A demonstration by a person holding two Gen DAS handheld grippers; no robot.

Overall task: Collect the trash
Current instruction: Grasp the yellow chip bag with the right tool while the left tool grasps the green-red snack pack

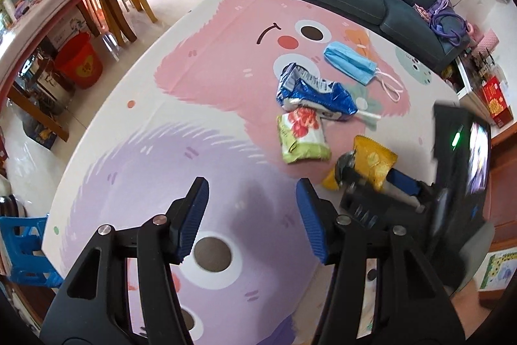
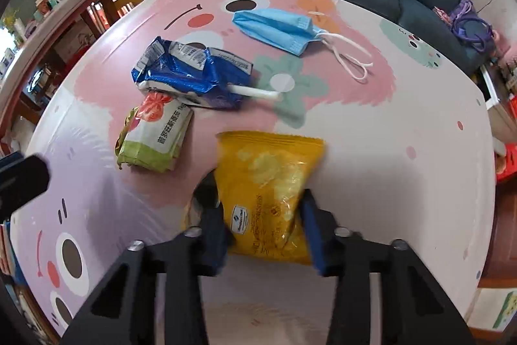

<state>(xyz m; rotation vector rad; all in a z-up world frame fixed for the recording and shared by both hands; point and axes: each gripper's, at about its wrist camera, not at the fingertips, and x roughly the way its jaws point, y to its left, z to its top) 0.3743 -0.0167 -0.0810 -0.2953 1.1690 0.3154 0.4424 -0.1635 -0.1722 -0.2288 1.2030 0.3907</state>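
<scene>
The right gripper (image 2: 265, 231) has its blue-padded fingers (image 2: 312, 235) on either side of the near end of a yellow snack packet (image 2: 269, 180), pads pressing its crinkled sides; it looks clenched on the packet, though motion blur at the left pad leaves the firmness of the grip uncertain. The packet is thin foil film, light and limp, probably slippery; pinching across the crumpled near end, as here, should hold better than gripping the smooth flat face.

The left gripper (image 1: 253, 219) hangs above the purple part of the worktop (image 1: 135, 170) with its fingers spread wide and nothing between them.

Just beyond and left of the yellow packet lies a green-and-white wipes pack (image 2: 155, 136), soft but fuller, likely heavier; take it across its narrow width. Touching its far end is a crushed blue foil wrapper (image 2: 190, 73) with a white stick (image 2: 258, 92) poking out to the right; its raised crumpled folds offer an easy pinch. Farther right lies a folded blue face mask (image 2: 274, 28), soft cloth with trailing ear loops (image 2: 352, 60); grasp the folded body, since the loops would dangle and snag.
</scene>
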